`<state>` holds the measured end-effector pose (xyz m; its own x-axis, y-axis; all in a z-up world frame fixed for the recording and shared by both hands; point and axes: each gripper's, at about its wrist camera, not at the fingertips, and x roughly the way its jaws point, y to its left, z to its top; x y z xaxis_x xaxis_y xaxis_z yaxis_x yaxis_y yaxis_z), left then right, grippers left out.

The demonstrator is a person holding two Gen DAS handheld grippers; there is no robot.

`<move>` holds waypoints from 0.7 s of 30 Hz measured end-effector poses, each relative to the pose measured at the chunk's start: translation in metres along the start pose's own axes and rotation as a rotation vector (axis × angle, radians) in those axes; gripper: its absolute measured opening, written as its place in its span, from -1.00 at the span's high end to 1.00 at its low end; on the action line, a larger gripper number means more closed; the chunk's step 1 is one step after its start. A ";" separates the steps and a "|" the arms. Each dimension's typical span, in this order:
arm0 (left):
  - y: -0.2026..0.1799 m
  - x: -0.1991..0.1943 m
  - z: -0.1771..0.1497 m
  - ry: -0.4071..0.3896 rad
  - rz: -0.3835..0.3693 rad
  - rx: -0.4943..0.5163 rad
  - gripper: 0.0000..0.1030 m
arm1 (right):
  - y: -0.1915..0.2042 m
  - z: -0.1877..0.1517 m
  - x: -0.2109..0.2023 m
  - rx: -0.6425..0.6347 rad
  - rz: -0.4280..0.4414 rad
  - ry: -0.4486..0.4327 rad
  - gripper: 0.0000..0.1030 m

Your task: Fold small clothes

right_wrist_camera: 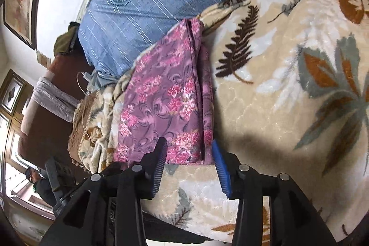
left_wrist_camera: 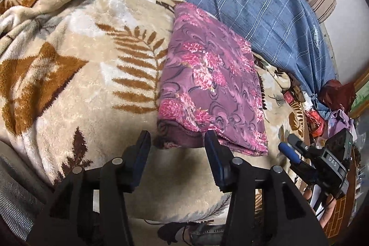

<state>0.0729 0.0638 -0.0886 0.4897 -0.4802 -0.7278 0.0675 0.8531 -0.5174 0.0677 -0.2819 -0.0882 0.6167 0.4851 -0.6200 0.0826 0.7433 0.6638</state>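
Here the folded floral cloth (left_wrist_camera: 212, 84) lies on the blanket (left_wrist_camera: 80, 66); left gripper (left_wrist_camera: 177, 142) and right gripper (right_wrist_camera: 190, 149) spread, empty.

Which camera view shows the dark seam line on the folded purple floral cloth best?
The right wrist view: the seam runs clearly along the folded purple floral cloth. The left wrist view shows the cloth whole, but no clear seam.

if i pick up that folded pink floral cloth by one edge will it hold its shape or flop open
The folded pink floral cloth looks thin and soft, so it would probably sag and its layers fall open; the stacked edges at its near end look loose. It seems light for its size. Pushed, it may bunch rather than slide, since the plush leaf-print blanket under it looks grippy.
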 end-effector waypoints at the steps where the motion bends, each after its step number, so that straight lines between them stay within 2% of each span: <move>1: 0.000 -0.001 0.000 0.003 -0.007 -0.005 0.09 | -0.001 0.001 -0.002 0.001 0.005 -0.006 0.09; 4: -0.002 -0.004 0.004 -0.001 -0.005 -0.001 0.08 | 0.001 0.004 -0.004 -0.002 0.029 -0.017 -0.09; 7: -0.006 -0.008 0.006 -0.004 0.000 0.008 0.06 | 0.006 0.003 -0.002 -0.016 0.045 -0.014 -0.13; 10: -0.008 -0.009 0.010 -0.006 0.011 0.029 0.04 | 0.009 0.001 0.001 -0.029 0.050 0.004 -0.13; 16: 0.005 -0.020 0.023 -0.047 0.002 -0.015 0.00 | 0.013 -0.001 -0.005 -0.045 0.091 0.006 -0.10; 21: 0.018 -0.011 0.025 -0.016 -0.022 -0.068 0.00 | 0.007 -0.004 0.000 -0.024 0.111 0.026 -0.02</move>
<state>0.0904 0.0896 -0.0792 0.5026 -0.4946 -0.7091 0.0196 0.8265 -0.5626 0.0654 -0.2746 -0.0849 0.6003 0.5770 -0.5539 -0.0042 0.6948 0.7192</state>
